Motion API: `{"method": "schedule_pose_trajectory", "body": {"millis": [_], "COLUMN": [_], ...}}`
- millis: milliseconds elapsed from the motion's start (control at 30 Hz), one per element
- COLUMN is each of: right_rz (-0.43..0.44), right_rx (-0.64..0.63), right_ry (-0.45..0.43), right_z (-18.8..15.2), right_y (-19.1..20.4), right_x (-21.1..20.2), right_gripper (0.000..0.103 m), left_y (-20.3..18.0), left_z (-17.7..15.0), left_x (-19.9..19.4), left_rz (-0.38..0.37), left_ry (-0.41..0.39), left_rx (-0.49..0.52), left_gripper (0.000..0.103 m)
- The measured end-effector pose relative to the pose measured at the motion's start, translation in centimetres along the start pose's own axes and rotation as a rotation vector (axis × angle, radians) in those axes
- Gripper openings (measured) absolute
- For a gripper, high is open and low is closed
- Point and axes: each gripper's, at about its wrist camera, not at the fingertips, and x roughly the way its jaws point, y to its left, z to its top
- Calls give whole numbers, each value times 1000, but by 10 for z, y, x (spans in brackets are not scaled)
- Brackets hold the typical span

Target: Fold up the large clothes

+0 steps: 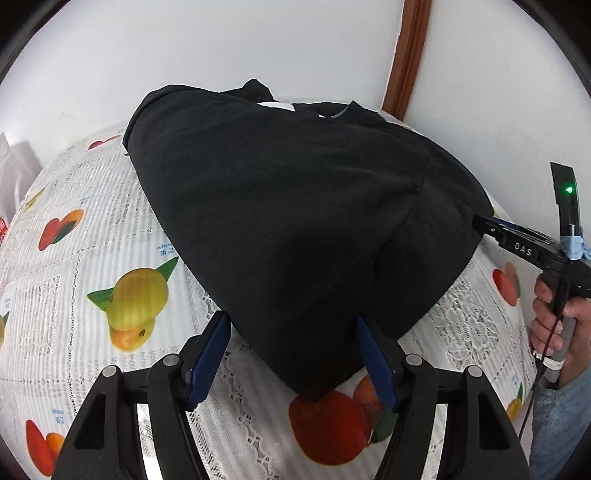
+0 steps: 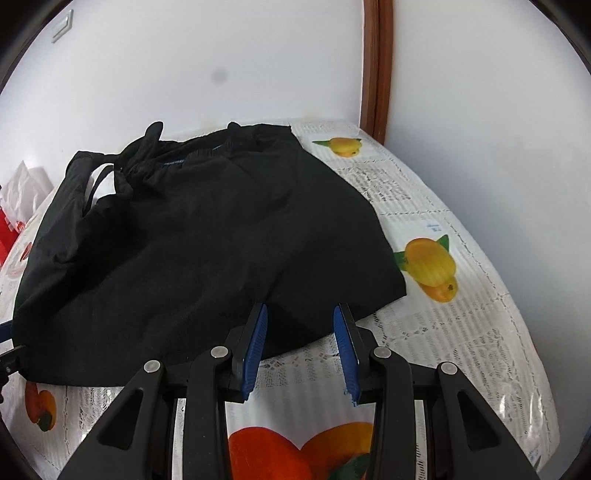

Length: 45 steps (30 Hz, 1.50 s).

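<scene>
A desk point(image 2: 461, 332) covered by a white lace-patterned cloth printed with mangoes and red fruit fills the foreground. Behind it stand plain white walls point(image 2: 221, 55), meeting at a corner with a brown wooden trim strip point(image 2: 376, 66). A wall switch point(image 2: 62, 26) sits upper left.

"DAS" stands in white on the right hand-held gripper point(image 1: 484, 223).

Left gripper point(image 1: 291, 325) and right gripper point(image 2: 300, 314) jaws apart, apparently gripping nothing.
</scene>
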Motion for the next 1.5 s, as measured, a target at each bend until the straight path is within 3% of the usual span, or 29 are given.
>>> {"method": "schedule_pose_trajectory", "body": {"millis": [167,300,500,700,1033,1100,1200,1300,1367,1433,1500], "right_rz": [15,10,-17,30,140,170,232,272,304,351,396], "right_rx": [18,7,-15,-28,-125,-152,-128,-143,-169,-199,-226], "right_ry": [35,44,48,61,111,133,94,28,-5,-25,-20], "right_z": [2,2,-1,-4,-3,-1,6,20,28,35,38], "right_y": [-2,4,14,29,103,113,114,122,134,152,175], "right_x": [9,11,12,10,10,6,-14,-39,-48,-49,-44], "right_gripper": [36,32,27,28,28,28,30,38,53,62,69], "left_y": [-2,0,23,59,141,152,160,163,163,162,159], "left_z": [-3,-4,-2,-7,-22,-25,-31,-35,-36,-38,-42], "left_x": [-2,-4,-9,-18,-40,-43,-48,-49,-49,-49,-50], "left_rz": [28,58,28,18,57,49,10,-7,-30,-50,-65], "left_ry": [-27,-35,-23,-32,-24,-17,-17,-17,-20,-22,-33], "left_rx": [1,4,-49,-122,-218,-228,-244,-246,-255,-265,-271], "left_gripper": [59,40,15,11,10,12,17,25,29,47,56]}}
